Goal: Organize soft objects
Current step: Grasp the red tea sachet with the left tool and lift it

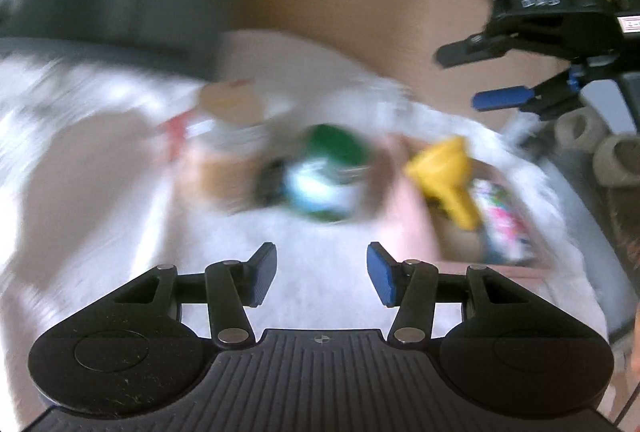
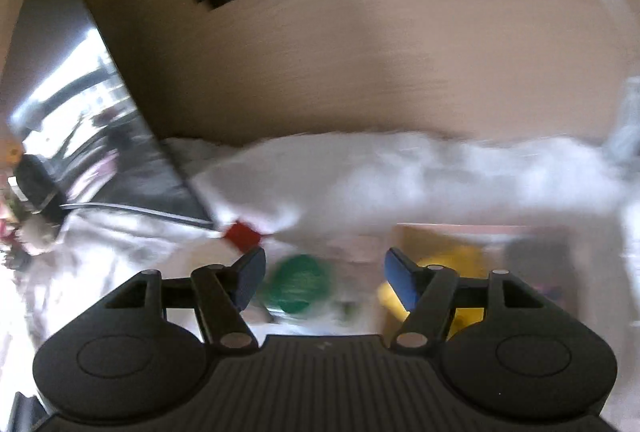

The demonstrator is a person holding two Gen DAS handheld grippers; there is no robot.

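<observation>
My left tool stands apart with nothing between its blue pads, over a white fluffy blanket. Beyond it lies a green soft object, and to the right of that a yellow plush shape; both are smeared by blur. My right tool also stands apart and empty, with the green object showing in its gap below and the yellow one behind its right finger. A small red piece lies just beyond. In the left view my right tool hangs at far right. Finer textures are unreadable.
</observation>
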